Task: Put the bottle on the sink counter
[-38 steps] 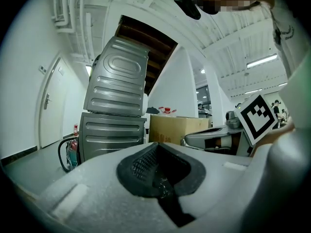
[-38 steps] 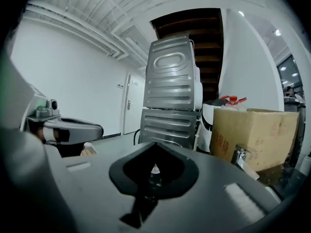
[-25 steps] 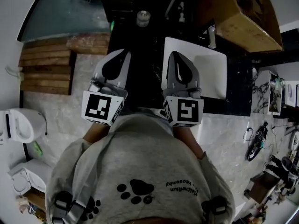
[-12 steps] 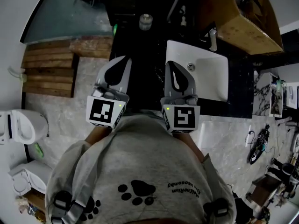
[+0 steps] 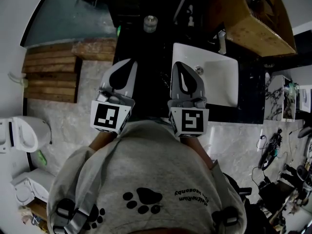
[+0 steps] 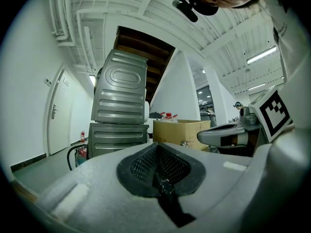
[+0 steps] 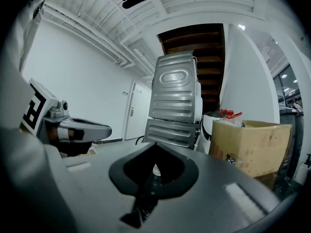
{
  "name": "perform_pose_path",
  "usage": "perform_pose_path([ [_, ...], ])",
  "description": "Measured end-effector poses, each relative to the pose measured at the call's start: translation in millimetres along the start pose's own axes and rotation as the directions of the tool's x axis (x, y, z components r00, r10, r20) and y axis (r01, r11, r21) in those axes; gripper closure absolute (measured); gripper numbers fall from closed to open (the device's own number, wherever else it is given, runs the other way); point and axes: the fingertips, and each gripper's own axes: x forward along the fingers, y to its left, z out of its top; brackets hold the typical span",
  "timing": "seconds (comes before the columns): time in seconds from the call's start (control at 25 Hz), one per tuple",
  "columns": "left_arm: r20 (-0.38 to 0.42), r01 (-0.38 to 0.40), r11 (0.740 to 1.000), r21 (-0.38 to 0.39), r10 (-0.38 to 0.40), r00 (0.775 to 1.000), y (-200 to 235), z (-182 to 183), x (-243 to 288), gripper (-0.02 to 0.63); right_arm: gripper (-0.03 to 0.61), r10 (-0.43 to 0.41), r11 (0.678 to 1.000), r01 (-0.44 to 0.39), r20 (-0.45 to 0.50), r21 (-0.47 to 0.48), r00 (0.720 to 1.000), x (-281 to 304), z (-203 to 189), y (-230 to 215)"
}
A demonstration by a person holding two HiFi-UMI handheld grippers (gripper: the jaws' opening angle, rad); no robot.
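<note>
- left gripper (image 5: pixel 127 66) clenched on nothing, over the dark counter (image 5: pixel 146 52)
- right gripper (image 5: pixel 179 67) clenched empty, at the sink (image 5: pixel 222 84) left edge
- bottle (image 5: pixel 150 23) stands far beyond both

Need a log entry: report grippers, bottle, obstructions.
Left gripper shut, right gripper shut, both empty. Bottle upright on dark counter beyond them, untouched. No obstacle seen between.

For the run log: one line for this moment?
left hand-held gripper: shut, empty | right hand-held gripper: shut, empty | bottle: on counter, untouched
</note>
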Motion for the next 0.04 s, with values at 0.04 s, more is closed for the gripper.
perform_pose_path([
  [0.04,0.0,0.0,1.0,-0.001,0.0,1.0,0.6,-0.6,1.5,0.612,0.577,-0.002,1.0,0.002,0.001,0.0,1.0,1.3,0.0,-1.3],
])
